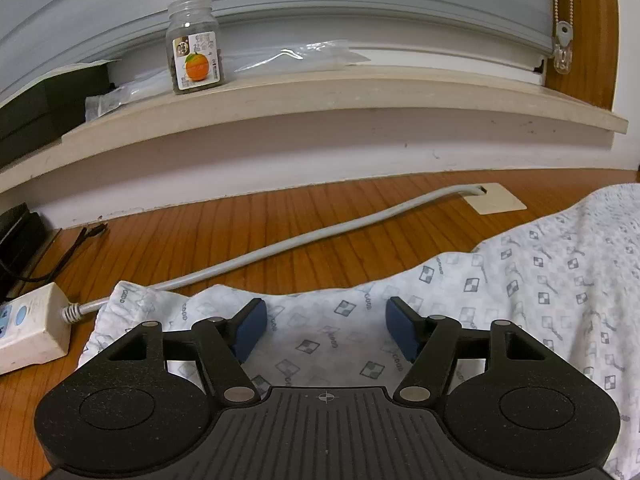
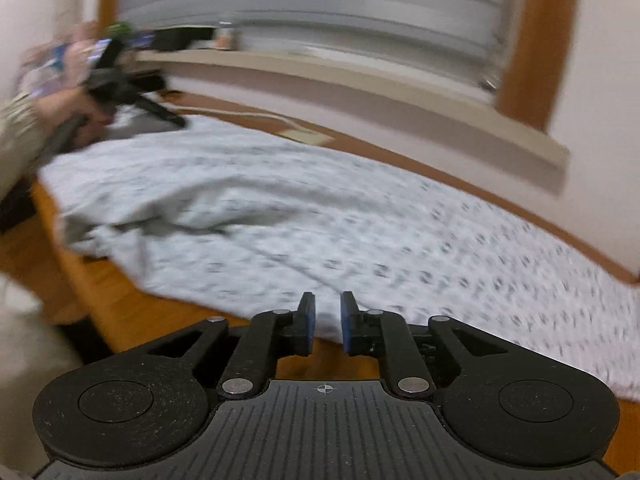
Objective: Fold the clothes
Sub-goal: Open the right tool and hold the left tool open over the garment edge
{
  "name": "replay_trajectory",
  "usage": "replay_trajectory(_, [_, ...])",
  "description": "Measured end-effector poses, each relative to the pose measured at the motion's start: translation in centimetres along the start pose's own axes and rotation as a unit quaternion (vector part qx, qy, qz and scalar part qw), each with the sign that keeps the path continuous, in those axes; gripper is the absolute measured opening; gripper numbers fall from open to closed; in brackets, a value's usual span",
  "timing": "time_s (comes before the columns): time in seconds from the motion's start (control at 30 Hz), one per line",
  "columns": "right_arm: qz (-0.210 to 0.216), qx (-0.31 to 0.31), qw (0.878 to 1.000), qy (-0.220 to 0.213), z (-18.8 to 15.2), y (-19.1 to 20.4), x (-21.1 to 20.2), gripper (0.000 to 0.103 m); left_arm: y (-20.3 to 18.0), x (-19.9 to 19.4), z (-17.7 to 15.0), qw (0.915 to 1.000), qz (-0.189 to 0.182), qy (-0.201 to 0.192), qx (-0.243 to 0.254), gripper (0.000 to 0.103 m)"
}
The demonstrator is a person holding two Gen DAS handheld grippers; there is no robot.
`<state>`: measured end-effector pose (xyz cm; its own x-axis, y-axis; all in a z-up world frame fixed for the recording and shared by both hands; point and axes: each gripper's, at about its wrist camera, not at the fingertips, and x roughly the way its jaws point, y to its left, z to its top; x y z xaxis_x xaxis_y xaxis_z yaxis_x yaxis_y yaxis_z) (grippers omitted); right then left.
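Hovering with jaws spread wide, the left gripper (image 1: 326,328) hung over a white patterned cotton garment (image 1: 500,288) lying on a brown wooden table (image 1: 240,240), near a grey cable (image 1: 280,250). Blurred at the right wrist: right gripper (image 2: 327,320), jaws narrowly parted, at that garment's near edge (image 2: 320,220).

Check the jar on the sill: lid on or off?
Off. The jar stands upright on the windowsill with bare screw threads at its mouth; no cap in view.
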<state>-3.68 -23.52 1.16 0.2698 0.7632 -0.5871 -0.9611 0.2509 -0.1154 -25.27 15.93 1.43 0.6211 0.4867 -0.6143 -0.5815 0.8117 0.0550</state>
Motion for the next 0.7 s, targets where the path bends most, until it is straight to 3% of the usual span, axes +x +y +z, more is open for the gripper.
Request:
replay_trajectory(0.2, [-0.013,0.047,0.999,0.014,-1.9,-1.0,-0.7,0.014,0.2,0.0,0.0,1.0,-0.003,0.001,-0.003,0.07])
replay_trajectory(0.33, [-0.044,0.064,0.997,0.015,-3.0,-1.4,-2.5,0.015,0.2,0.0,0.0,1.0,-0.003,0.001,-0.004,0.07])
replay_trajectory(0.4, [-0.059,0.059,0.997,-0.002,-2.6,-0.6,-2.8,0.015,0.2,0.0,0.0,1.0,-0.002,0.001,-0.003,0.071])
replay_trajectory(0.57, [0.02,0.045,0.998,-0.044,0.3,4.0,-0.6,0.015,0.1,0.0,0.0,1.0,0.002,0.001,-0.001,0.072])
replay_trajectory(0.63, [0.072,0.056,0.995,-0.049,1.4,5.8,1.0,0.016,0.1,0.0,0.0,1.0,0.001,0.001,-0.001,0.072])
replay_trajectory(0.7, [0.096,0.043,0.993,-0.046,2.0,7.8,2.1,0.016,0.1,0.0,0.0,1.0,0.002,0.0,0.0,0.072])
